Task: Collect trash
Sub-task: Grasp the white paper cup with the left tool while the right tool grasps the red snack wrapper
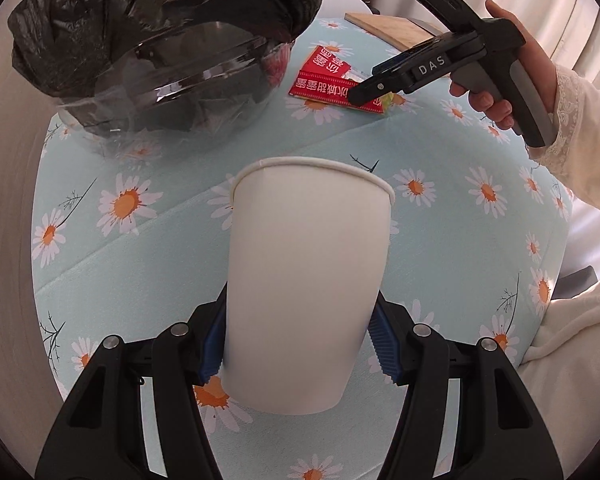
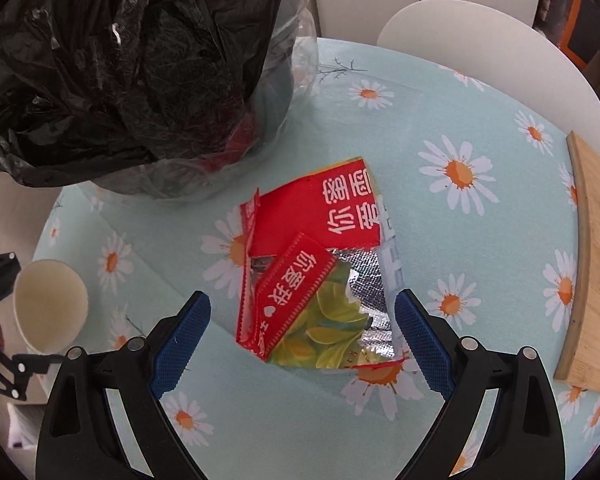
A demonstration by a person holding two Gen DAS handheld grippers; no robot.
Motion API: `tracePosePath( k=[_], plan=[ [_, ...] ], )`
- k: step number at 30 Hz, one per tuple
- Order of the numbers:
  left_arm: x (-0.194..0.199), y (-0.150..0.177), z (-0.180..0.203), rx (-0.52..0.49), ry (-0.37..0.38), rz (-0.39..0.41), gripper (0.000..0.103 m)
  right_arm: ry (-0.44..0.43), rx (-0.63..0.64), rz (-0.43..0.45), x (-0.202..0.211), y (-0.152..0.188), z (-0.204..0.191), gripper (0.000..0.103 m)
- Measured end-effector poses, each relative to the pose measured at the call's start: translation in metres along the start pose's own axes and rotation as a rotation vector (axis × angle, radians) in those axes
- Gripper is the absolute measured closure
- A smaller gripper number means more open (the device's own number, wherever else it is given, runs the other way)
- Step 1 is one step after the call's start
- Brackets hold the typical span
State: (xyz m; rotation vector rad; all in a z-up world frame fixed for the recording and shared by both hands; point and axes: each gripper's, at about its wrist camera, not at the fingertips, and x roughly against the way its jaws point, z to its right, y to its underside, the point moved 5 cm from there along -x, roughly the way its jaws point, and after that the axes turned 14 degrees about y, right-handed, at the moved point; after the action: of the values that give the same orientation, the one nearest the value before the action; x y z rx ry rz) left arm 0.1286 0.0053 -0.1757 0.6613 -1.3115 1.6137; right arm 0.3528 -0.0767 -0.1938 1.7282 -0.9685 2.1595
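Cup (image 1: 306, 280), wrapper (image 2: 320, 276), bin (image 2: 140, 80): one each

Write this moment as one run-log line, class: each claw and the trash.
left claw: shut on paper cup | right claw: open above red wrapper | bag-lined bin: beside wrapper

Round table (image 2: 380, 440), daisy-print blue cloth; white chair (image 2: 480, 48) behind

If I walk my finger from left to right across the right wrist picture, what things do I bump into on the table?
Paper cup → torn red wrapper → wooden board. The black trash bag sits farther back, above the cup and wrapper, so it has no clear slot.
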Motion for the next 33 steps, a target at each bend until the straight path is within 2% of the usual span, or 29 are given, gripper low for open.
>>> tracePosePath(
  k=[2, 5, 7, 8, 13, 14, 17, 22, 30, 33],
  plan=[
    [-0.002, 0.002, -0.002, 0.011, -0.004, -0.006, 0.042, 0.076, 0.028, -0.004, -0.011, 0.003, 0.001, 0.012],
    [-0.005, 0.005, -0.002, 0.023, -0.004, -0.017, 0.042, 0.086, 0.073, 0.025, -0.009, 0.006, -0.003, 0.013],
    [-0.007, 0.005, 0.000, 0.022, 0.001, -0.021, 0.042, 0.088, 0.076, 0.029, -0.006, 0.006, -0.002, 0.020],
    [-0.007, 0.005, 0.002, 0.021, 0.005, -0.022, 0.042, 0.089, 0.070, 0.034, -0.002, 0.006, 0.001, 0.029],
    [-0.010, 0.003, 0.002, 0.010, 0.017, -0.044, 0.041, 0.038, 0.052, 0.009, 0.014, 0.020, 0.014, 0.042],
    [-0.009, 0.002, 0.003, 0.002, 0.018, -0.048, 0.041, 0.021, 0.036, 0.004, 0.018, 0.027, 0.021, 0.059],
    [-0.008, -0.001, 0.007, -0.017, 0.034, -0.049, 0.041, -0.020, -0.037, -0.027, 0.028, 0.050, 0.030, 0.058],
    [-0.007, -0.002, 0.020, -0.075, 0.051, -0.065, 0.041, -0.012, -0.090, -0.041, 0.050, 0.088, 0.038, 0.061],
    [0.005, 0.004, 0.034, -0.131, 0.076, -0.019, 0.041, 0.020, -0.199, -0.022, 0.081, 0.133, 0.050, 0.066],
    [0.013, 0.006, 0.038, -0.147, 0.044, -0.004, 0.041, 0.074, -0.213, -0.005, 0.092, 0.145, 0.039, 0.066]
  ],
)
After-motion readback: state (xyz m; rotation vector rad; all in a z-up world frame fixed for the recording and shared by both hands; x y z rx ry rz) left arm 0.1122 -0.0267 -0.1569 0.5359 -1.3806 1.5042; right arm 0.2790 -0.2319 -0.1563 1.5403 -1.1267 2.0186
